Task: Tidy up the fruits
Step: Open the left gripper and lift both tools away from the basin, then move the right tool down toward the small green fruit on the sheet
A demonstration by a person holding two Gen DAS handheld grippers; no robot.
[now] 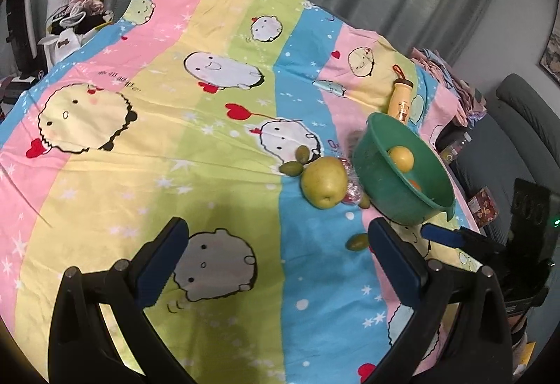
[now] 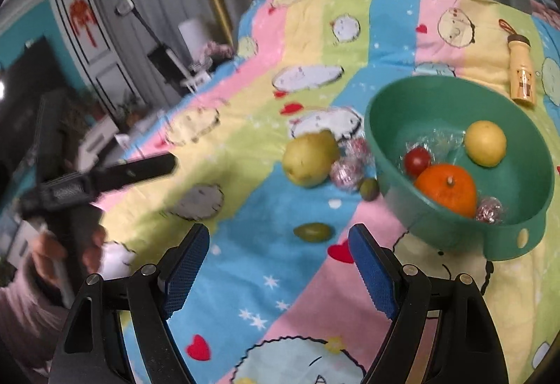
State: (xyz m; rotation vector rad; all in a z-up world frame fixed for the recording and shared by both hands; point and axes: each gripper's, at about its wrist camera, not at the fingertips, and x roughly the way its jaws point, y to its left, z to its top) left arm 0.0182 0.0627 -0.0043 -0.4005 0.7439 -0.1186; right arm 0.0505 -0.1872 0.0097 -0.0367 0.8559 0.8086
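A green bowl on the striped cartoon sheet holds an orange, a yellow fruit, a small red fruit and a foil-wrapped ball. Left of it lie a pear, two foil balls and small green fruits. One small green fruit lies just ahead of my open right gripper, which holds nothing. In the left wrist view my left gripper is open and empty, short of the pear and the bowl.
A yellow bottle lies on the sheet behind the bowl. A hand holds the blurred left gripper at the left of the right wrist view. Grey curtains hang behind, with cluttered furniture to the left and a grey sofa to the right.
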